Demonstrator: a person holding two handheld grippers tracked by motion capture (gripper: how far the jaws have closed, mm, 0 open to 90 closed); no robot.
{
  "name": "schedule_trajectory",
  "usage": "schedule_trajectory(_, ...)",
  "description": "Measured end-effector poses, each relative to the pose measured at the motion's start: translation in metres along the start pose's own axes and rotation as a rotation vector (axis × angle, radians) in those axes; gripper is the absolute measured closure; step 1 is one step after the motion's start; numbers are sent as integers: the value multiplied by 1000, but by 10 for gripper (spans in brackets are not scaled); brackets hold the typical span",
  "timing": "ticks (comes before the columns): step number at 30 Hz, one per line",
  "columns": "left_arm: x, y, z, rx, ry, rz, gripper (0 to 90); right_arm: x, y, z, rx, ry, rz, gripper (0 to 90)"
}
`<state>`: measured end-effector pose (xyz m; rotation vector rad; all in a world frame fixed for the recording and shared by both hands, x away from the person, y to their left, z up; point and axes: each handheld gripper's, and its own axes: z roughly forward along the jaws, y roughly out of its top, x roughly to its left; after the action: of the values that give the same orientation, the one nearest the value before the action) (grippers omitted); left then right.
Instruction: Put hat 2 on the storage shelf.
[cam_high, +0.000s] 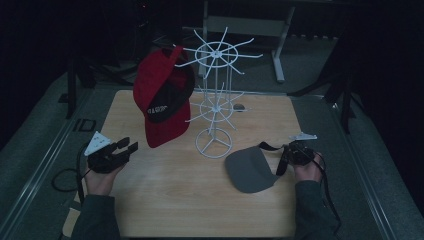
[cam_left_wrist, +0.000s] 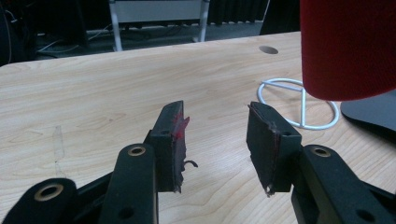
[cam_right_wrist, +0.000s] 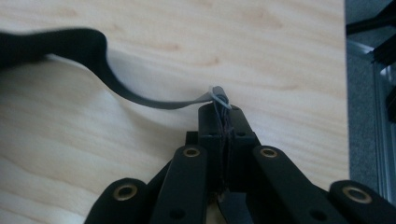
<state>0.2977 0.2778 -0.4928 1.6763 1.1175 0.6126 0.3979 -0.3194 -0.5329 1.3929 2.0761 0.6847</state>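
A red cap (cam_high: 162, 100) with a black lining hangs on the left side of a white wire rack (cam_high: 215, 100) at the middle of the wooden table (cam_high: 165, 205). A grey cap (cam_high: 247, 170) lies flat to the right of the rack's base, its dark strap (cam_high: 270, 146) trailing right. My right gripper (cam_high: 287, 152) is shut on the end of that strap (cam_right_wrist: 140, 100), which is pinched between the tips of my right gripper (cam_right_wrist: 223, 109). My left gripper (cam_high: 127, 147) rests at the left, open and empty. In its own view my left gripper (cam_left_wrist: 217, 144) faces the rack base (cam_left_wrist: 299, 107), with the red cap (cam_left_wrist: 348, 46) hanging at upper right.
A small round hole (cam_high: 239, 106) sits in the tabletop behind the rack. Grey metal rails border the table on both sides, and a grey frame (cam_high: 277, 45) stands behind it. Bare wood lies in front of the rack, between my two hands.
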Motion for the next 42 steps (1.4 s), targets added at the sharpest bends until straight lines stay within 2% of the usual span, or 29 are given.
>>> schedule_trajectory(8, -1, 0, -1, 1, 2, 5, 573, 7, 16, -12, -55, 5, -24, 879)
schedule_trajectory(20, -2, 0, 0, 3, 3, 7, 573, 16, 40, -42, -166, 39, -66, 878)
schedule_trajectory(31, -2, 0, -1, 2, 6, 5, 573, 26, 56, -61, -207, 25, -156, 878)
schedule_trajectory(36, -2, 0, 0, 4, 5, 8, 572, 29, 60, -68, -232, 29, -169, 878)
schedule_trajectory(42, -3, 0, 0, 5, 1, 12, 572, 34, 62, -79, -277, 54, -158, 878)
